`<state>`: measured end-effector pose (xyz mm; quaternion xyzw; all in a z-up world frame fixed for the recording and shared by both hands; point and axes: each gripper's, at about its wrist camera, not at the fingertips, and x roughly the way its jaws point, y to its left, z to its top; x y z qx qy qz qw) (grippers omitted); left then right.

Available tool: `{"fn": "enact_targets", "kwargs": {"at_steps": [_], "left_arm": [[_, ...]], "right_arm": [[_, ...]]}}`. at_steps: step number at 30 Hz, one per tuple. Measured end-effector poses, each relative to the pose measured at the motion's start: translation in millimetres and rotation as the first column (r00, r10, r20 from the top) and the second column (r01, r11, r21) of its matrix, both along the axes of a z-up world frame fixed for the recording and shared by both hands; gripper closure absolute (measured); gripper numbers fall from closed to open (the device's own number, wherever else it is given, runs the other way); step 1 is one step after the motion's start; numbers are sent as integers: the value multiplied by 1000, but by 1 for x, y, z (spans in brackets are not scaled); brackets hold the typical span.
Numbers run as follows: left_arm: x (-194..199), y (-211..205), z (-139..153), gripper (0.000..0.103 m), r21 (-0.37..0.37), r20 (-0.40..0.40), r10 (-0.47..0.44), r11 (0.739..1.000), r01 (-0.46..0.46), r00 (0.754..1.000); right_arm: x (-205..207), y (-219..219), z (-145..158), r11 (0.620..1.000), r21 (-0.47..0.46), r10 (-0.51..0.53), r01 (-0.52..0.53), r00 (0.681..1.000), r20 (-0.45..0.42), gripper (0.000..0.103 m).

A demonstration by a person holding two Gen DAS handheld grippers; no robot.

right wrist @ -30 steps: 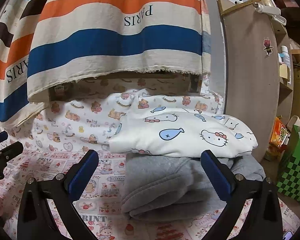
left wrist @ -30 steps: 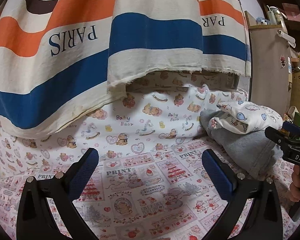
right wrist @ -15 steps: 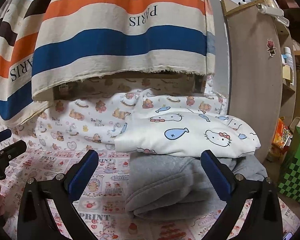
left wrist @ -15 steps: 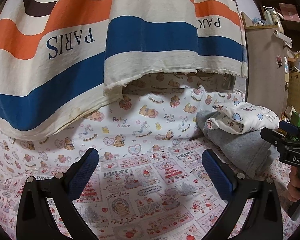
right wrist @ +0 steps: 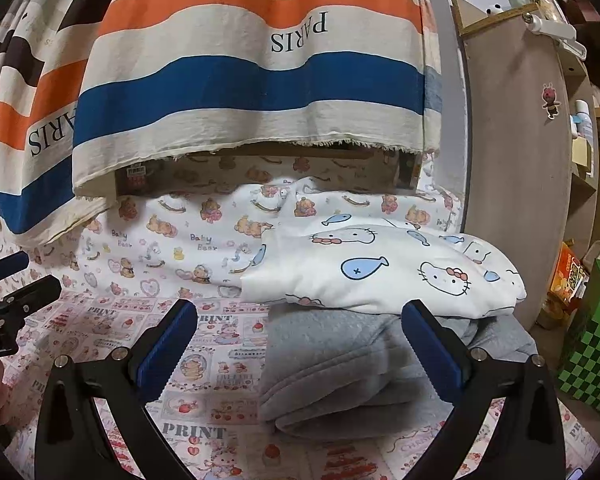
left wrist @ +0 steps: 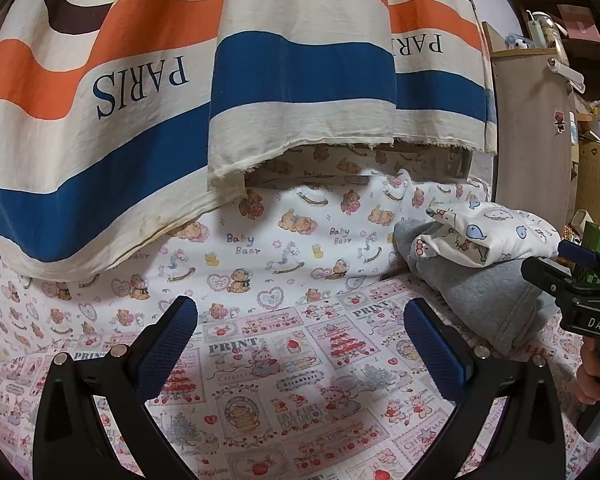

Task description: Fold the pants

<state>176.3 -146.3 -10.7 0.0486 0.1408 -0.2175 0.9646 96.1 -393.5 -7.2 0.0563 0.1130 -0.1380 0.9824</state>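
Both tongs hang wide and empty — the left tongs [left wrist: 300, 346] have drifted slightly from the stack, the right tongs [right wrist: 300, 344] have eased back. The folded Hello Kitty pants [right wrist: 384, 268] rest atop the grey sweatpants [right wrist: 340, 376] on the bed [left wrist: 284, 384] — folding looks finished.

Two folded garments sit stacked near the right edge of the printed bedsheet [right wrist: 204, 432]: one white Hello Kitty pair of pants [right wrist: 384, 268] atop one grey garment [right wrist: 340, 372] (its type unclear). Two grippers, left gripper [left wrist: 300, 340] and right gripper [right wrist: 300, 340], hover, jaws apart. One striped cloth [right wrist: 252, 80] hangs behind.
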Motion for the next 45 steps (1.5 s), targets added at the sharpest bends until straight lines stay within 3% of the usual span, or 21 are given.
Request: {"fn": "enact_targets", "kwargs": {"at_steps": [45], "left_arm": [[1,2,-1,1,11,-1,-16,1000,16,1000]], "right_arm": [[0,5,-2,1000,3,28,-28,1000,-10,1]]}}
